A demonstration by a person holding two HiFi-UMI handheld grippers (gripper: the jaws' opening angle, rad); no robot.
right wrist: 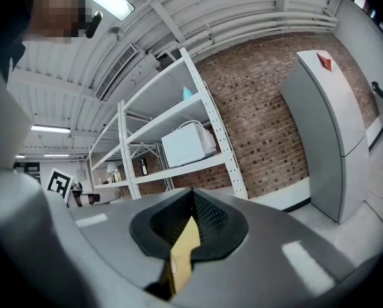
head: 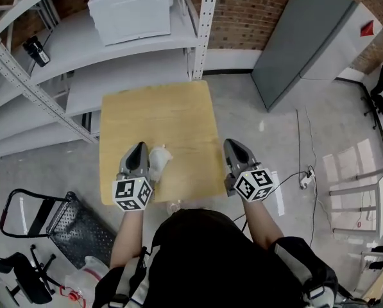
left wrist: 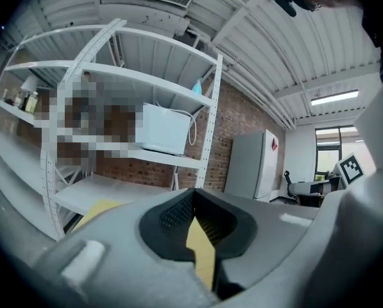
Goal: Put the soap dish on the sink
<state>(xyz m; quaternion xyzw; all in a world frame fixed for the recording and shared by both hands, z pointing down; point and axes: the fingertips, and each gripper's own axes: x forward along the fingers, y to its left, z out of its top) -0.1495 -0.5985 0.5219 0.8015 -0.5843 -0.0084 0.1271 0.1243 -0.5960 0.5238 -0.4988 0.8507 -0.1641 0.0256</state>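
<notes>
While its jaws touch, left gripper [head: 139, 146] holds nothing.

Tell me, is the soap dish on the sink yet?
Done, maybe: a small white item sits on the wooden table beside the left gripper, but it is too small to tell dish from sink. In hand: nothing. The left gripper and the right gripper both have their jaws together with nothing between them. Left: probably nothing, though a closer look should confirm it.
</notes>
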